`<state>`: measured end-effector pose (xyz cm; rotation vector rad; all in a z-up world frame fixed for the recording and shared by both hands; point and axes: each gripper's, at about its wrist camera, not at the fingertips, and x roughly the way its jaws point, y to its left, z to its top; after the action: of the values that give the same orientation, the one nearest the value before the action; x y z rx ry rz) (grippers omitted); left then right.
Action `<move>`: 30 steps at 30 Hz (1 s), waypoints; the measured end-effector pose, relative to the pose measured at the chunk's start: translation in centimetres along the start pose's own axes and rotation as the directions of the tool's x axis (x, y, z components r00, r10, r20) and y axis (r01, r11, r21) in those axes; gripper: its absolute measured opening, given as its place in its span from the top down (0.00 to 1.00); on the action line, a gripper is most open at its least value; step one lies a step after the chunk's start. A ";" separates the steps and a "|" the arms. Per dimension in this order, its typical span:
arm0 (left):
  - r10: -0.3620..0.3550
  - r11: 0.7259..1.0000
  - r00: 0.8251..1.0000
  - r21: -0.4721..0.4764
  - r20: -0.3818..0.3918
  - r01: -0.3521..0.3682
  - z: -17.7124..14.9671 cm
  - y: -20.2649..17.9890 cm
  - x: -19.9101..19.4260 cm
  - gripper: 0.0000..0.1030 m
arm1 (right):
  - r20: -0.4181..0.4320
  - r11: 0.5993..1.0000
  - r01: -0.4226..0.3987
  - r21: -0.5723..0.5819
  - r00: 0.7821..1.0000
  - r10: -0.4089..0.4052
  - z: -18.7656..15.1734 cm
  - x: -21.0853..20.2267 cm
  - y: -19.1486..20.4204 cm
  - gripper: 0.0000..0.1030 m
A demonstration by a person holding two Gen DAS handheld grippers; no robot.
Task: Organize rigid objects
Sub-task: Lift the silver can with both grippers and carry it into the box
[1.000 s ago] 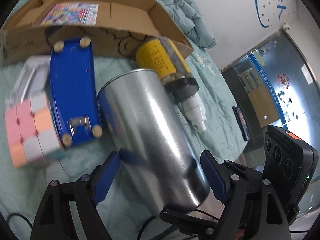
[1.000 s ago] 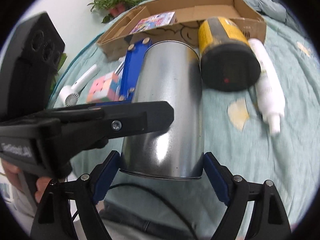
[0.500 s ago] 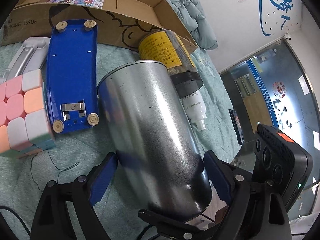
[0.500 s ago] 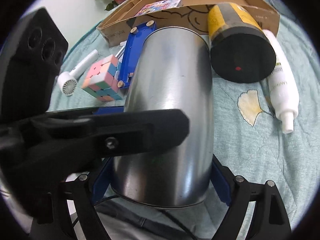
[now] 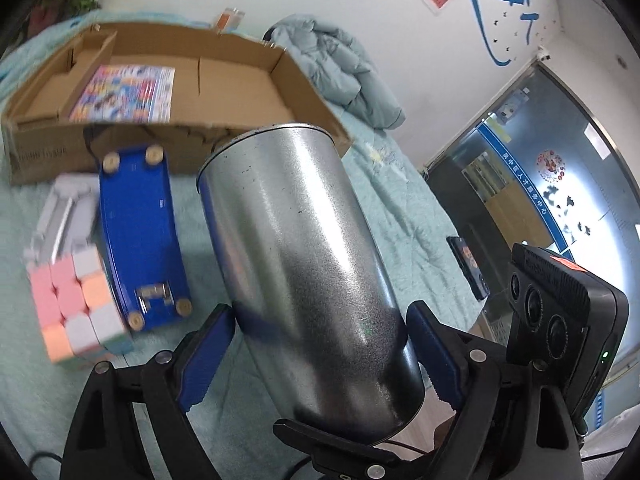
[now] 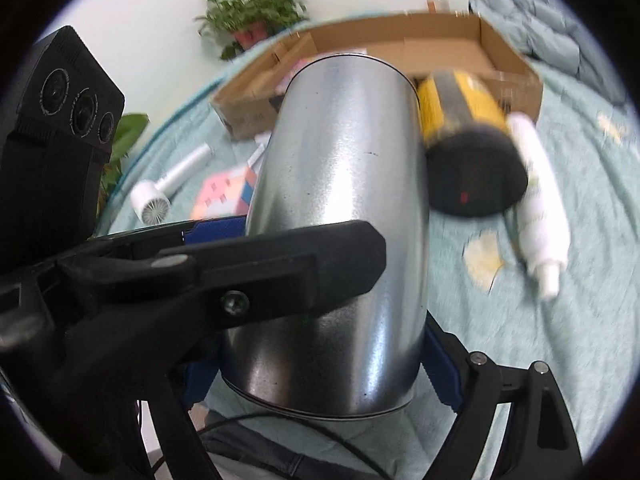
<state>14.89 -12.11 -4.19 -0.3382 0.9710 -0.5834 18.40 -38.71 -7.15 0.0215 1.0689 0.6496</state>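
Closest to me, the left gripper [image 5: 316,356] has its blue-padded fingers [image 5: 204,360] spread wide and pressed on either side of the metal can [image 5: 304,272], clamping it near its lower end. The right gripper [image 6: 320,372] comes in from the other side and holds the same can between its own blue pads [image 6: 440,364], also near the bottom rim, so both black plastic frames cross around it. The can is a tall, smooth cylinder of brushed, speckled silver metal, tilted with its far end raised above the bed [image 5: 400,208]; whether its low end touches the cover I cannot tell. The bed cover is a soft, quilted, pale green cloth with a leaf print. Just beside the can on the left lies a glossy blue scale [image 5: 140,236], flat and upside down, with round feet at its corners. Next to that sits a pastel puzzle cube [image 5: 72,304], blurred, and a white handheld fan [image 6: 168,184] lies farther out. On the right of the can lie a yellow-labelled jar [image 6: 468,140] with a black lid and a white plastic bottle [image 6: 540,216], both on their sides. Beyond them stands a shallow cardboard box [image 5: 224,80] holding a colourful booklet [image 5: 124,92], with a crumpled pale jacket [image 5: 340,68] by the wall.
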 end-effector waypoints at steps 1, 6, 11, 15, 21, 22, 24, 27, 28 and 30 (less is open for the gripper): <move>0.005 1.000 1.000 0.013 0.012 -0.005 0.5 -0.2 -0.4 0.17 | 0.020 1.000 -0.002 -0.007 1.000 0.002 0.5 -0.3 0.1 0.16; 0.030 0.998 0.997 0.058 0.065 -0.034 3.3 -0.8 -1.7 0.17 | 0.072 1.000 -0.018 -0.019 0.997 0.020 2.9 -1.1 -0.1 0.16; 0.055 0.991 0.991 0.111 0.120 -0.069 7.4 -1.0 -2.8 0.17 | 0.104 0.998 -0.033 -0.045 0.994 0.037 6.6 -0.6 0.1 0.16; 0.070 0.985 0.987 0.147 0.147 -0.092 11.7 -1.5 -2.8 0.17 | 0.127 0.997 -0.039 -0.071 0.991 0.048 9.5 -0.8 -0.6 0.16; 0.098 0.979 0.984 0.163 0.149 -0.122 18.1 -0.6 -1.5 0.17 | 0.105 0.996 -0.065 -0.060 0.992 0.071 14.5 0.1 -2.1 0.16; 0.104 0.979 0.984 0.158 0.147 -0.127 19.1 -0.3 -1.2 0.17 | 0.086 0.996 -0.087 -0.034 0.992 0.090 15.5 0.4 -2.6 0.16; 0.110 0.982 0.985 0.139 0.131 -0.128 21.1 0.7 -0.2 0.18 | 0.059 0.995 -0.100 -0.018 0.993 0.101 17.1 1.1 -3.1 0.16; 0.105 0.988 0.990 0.105 0.091 -0.115 24.0 2.6 1.4 0.18 | 0.016 0.996 -0.085 -0.030 0.996 0.086 19.3 2.5 -3.5 0.16; 0.108 0.988 0.991 0.101 0.080 -0.116 24.6 3.1 2.0 0.18 | -0.006 0.996 -0.087 -0.026 0.996 0.087 20.1 3.2 -3.8 0.16; 0.126 0.987 0.990 0.092 0.056 -0.131 25.9 4.2 3.3 0.18 | -0.044 0.995 -0.099 -0.011 0.994 0.099 20.9 4.3 -4.2 0.16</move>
<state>39.56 -10.38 5.14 -0.2020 0.9065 -0.4994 38.88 -33.98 -1.55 0.0495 1.1112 0.7492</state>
